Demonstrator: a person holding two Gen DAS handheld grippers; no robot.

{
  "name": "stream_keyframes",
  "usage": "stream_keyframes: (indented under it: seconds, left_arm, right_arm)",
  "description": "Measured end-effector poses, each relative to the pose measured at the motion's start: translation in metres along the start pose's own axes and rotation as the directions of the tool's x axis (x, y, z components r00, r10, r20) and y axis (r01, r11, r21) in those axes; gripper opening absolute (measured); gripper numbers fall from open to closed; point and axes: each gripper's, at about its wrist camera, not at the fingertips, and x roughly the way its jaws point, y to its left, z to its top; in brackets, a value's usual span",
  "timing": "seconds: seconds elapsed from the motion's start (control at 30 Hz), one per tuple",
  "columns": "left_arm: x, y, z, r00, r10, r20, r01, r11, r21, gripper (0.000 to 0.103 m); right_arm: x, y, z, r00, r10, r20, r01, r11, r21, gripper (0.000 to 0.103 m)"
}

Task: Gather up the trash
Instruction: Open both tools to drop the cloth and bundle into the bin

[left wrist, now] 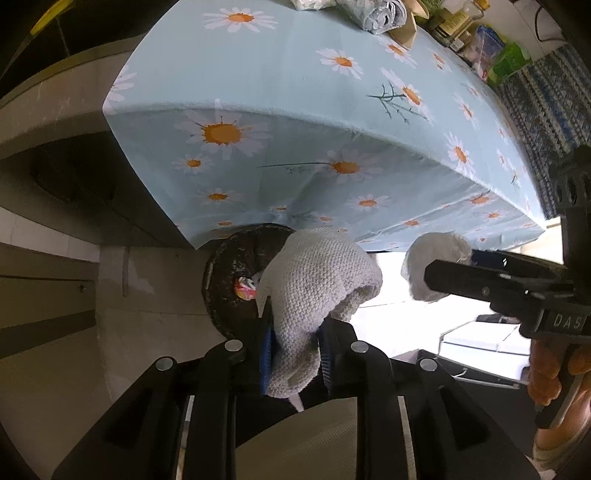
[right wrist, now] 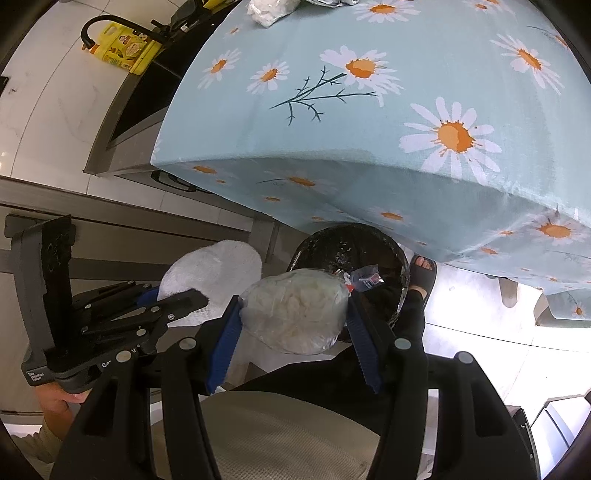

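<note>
My left gripper is shut on a white knitted cloth, whose loose end bulges above the blue pads. Just beyond it stands a round bin with a black liner and a colourful wrapper inside. In the right wrist view my right gripper is shut on a clear plastic bag stuffed with white material, held over the near rim of the bin. A small wrapper lies in the bin. Each gripper also shows in the other's view, side by side: the right gripper, the left gripper.
A table with a light-blue daisy cloth overhangs the far side of the bin. More litter lies at its far end: a silver foil bag and a white crumpled item. A person's sandalled foot stands beside the bin. A yellow container sits on the floor.
</note>
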Motion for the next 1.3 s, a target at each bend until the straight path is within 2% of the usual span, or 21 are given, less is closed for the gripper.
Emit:
stream_keyframes:
  seconds: [0.1,0.13,0.2,0.93,1.3]
  left_arm:
    - [0.001,-0.001,0.002,1.0,0.005,-0.003,-0.005,1.0,-0.002,0.027]
    - [0.001,-0.001,0.002,1.0,0.002,-0.006,-0.002,1.0,-0.007,0.03]
    - [0.002,0.0,0.004,1.0,-0.001,-0.006,0.001,1.0,-0.019,0.043]
    - [-0.004,0.003,0.008,1.0,0.005,0.005,-0.005,0.999,-0.035,0.043]
    - [-0.025,-0.003,0.017,0.999,-0.001,0.053,0.003,1.0,-0.02,0.043]
  right_arm:
    - [-0.002,-0.002,0.003,1.0,0.025,0.003,-0.025,1.0,0.018,0.065]
    - [-0.003,-0.003,0.004,1.0,0.029,0.006,-0.029,0.999,0.022,0.071]
    - [-0.004,-0.005,0.005,0.999,0.038,0.01,-0.038,0.999,0.03,0.073]
    - [-0.013,-0.007,0.008,0.999,0.024,0.03,-0.025,0.999,0.04,0.073]
    - [-0.033,0.0,0.014,0.997,0.013,0.072,-0.015,0.999,0.028,0.073]
